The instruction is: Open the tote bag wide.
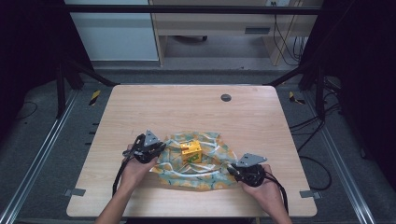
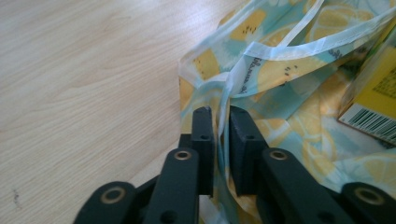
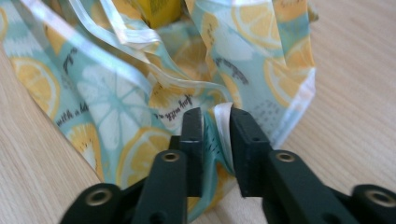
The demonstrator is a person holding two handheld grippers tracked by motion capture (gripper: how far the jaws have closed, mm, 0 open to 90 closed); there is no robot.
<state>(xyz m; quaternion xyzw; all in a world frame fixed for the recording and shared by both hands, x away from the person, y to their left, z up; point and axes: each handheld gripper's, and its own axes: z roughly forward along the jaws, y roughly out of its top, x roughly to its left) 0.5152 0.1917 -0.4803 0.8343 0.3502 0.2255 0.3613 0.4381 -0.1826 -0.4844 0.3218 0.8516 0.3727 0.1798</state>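
The lemon-print bag [image 1: 196, 163] lies spread on the counter [image 1: 140, 107] with the yellow box [image 1: 191, 151] sitting on it. Left gripper [image 2: 219, 112] and right gripper [image 3: 215, 114] stand slightly parted, fabric edge loose between the jaws. Release appears done; withdrawal remains.

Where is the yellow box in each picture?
High view: the box sits mid-table on the lemon bag, between both grippers.
Left gripper view: at the right edge, barcode showing.
Right gripper view: a yellow bit at the top middle, likely the box.
Shared landmark: the lemon bag.
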